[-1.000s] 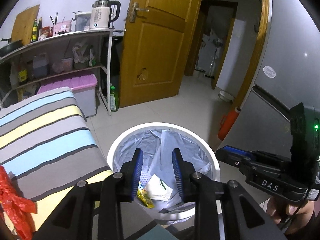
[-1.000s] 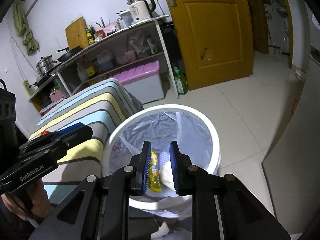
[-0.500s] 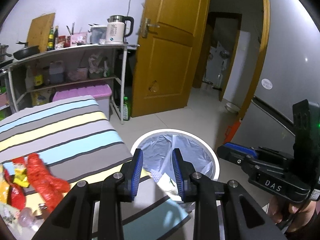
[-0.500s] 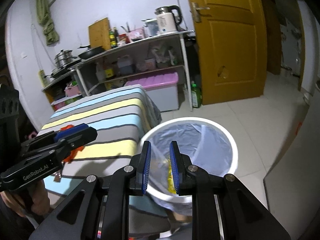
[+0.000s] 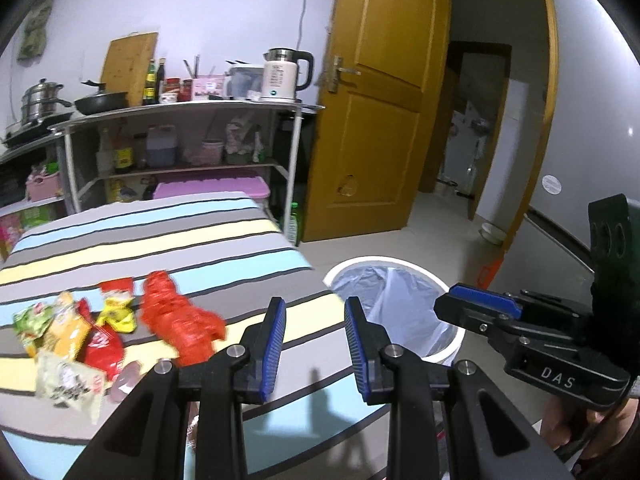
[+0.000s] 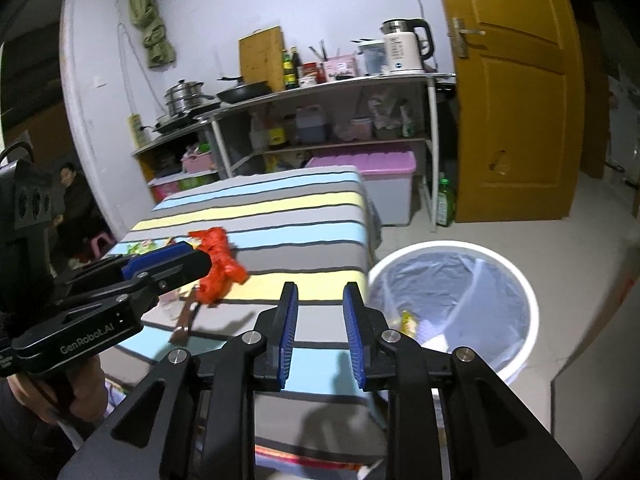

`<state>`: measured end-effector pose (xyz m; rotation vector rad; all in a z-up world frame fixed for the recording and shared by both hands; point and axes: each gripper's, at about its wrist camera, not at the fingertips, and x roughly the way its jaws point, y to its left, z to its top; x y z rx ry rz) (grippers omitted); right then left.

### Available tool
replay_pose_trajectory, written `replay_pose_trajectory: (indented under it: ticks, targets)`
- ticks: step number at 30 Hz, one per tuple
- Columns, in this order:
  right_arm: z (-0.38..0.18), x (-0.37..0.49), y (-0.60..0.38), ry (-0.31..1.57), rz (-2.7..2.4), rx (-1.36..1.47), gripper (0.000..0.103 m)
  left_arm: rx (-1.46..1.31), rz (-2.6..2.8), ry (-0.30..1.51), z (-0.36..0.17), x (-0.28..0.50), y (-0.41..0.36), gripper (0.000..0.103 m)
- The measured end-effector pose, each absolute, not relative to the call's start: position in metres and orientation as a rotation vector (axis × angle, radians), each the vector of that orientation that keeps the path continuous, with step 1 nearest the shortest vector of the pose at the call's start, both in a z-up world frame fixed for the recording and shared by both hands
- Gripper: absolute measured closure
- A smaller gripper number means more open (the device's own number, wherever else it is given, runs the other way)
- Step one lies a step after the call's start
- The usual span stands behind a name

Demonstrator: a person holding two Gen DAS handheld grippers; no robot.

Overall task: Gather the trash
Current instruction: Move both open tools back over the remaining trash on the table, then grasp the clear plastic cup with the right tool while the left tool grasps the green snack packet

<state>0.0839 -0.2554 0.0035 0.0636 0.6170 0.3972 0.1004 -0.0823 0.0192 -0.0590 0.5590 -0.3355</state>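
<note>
Both grippers hang above the near end of a striped counter (image 5: pixel 168 240), each with its blue-padded fingers spread and nothing between them. The left gripper (image 5: pixel 315 344) sits over the counter's front edge, and the right gripper (image 6: pixel 320 330) is just beside it, closer to the bin; each one shows at the side of the other's view. The trash is heaped on the counter toward the left: a crumpled red plastic bag (image 5: pixel 180 320) nearest the fingers, then a yellow snack wrapper (image 5: pixel 118 312), a red packet (image 5: pixel 102 350), an orange one (image 5: pixel 68 332), a green one (image 5: pixel 30 320) and a pale printed wrapper (image 5: pixel 70 384) at the near side. From the right wrist view the red bag (image 6: pixel 218 264) lies partly behind the left gripper's tip, with a brownish strip (image 6: pixel 186 320) just in front of it. On the floor at the counter's right end stands a white bin (image 6: pixel 524 292) lined with a clear bag, with a yellow wrapper (image 6: pixel 408 320) and something white at its bottom. Behind are a metal shelf (image 5: pixel 192 106) carrying a kettle (image 5: pixel 282 76), pots and bottles, a purple-lidded box (image 6: pixel 372 164) below it, and a yellow wooden door (image 5: pixel 380 120) standing open.
</note>
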Motion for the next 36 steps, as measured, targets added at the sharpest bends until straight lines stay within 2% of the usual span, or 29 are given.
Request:
replay_pose_trajectory:
  ticks: [10,32,36]
  targets:
    - [-0.001,0.077,-0.208,0.628,0.516,0.002,0.066,-0.099,-0.213,0.569,0.008,0.074,-0.021,0.073]
    - [-0.019,0.083,-0.121,0.673,0.704,-0.104,0.064,-0.176,0.018,0.593,-0.014,0.049,0.08,0.073]
    - [-0.027,0.089,-0.103,0.694,0.734,-0.138,0.064,-0.198,0.059,0.597,-0.02,0.049,0.099,0.063]
